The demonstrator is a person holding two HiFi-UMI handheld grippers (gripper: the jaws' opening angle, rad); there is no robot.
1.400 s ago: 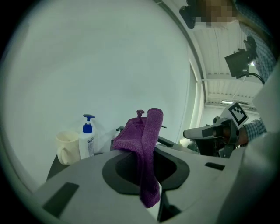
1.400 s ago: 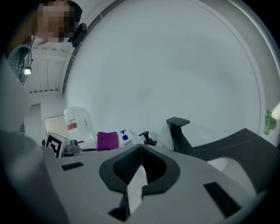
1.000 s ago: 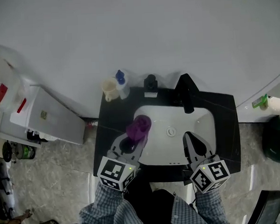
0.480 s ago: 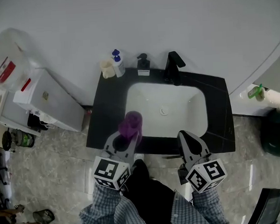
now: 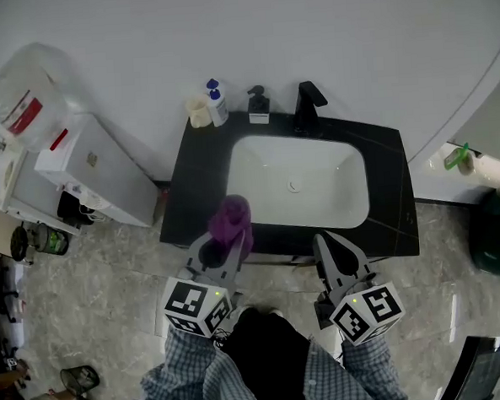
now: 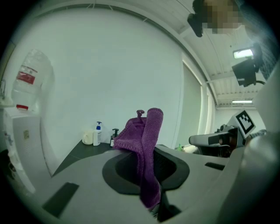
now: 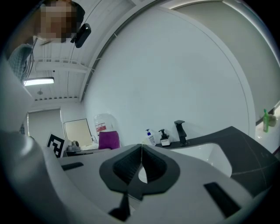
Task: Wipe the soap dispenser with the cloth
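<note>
A black pump soap dispenser (image 5: pixel 258 104) stands at the back of the black counter (image 5: pixel 195 198), left of the black faucet (image 5: pixel 308 107). It also shows far off in the left gripper view (image 6: pixel 114 135) and the right gripper view (image 7: pixel 164 138). My left gripper (image 5: pixel 232 238) is shut on a purple cloth (image 5: pixel 232 220), which drapes over its jaws (image 6: pixel 148 144) above the counter's front edge. My right gripper (image 5: pixel 324 239) hangs at the counter's front edge, shut with nothing in it (image 7: pixel 141 146). Both grippers are well short of the dispenser.
A white bottle with a blue pump (image 5: pixel 217 102) and a cream cup (image 5: pixel 197 112) stand left of the dispenser. The white basin (image 5: pixel 295 184) fills the counter's middle. A white water cooler (image 5: pixel 88 175) with its jug (image 5: pixel 24 95) stands at the left. At the right are a green bottle (image 5: pixel 457 157) and a dark bin (image 5: pixel 494 248).
Both grippers have drawn back from over the basin to the counter's front edge. The purple cloth stays held in the left one. The dispenser has not moved.
</note>
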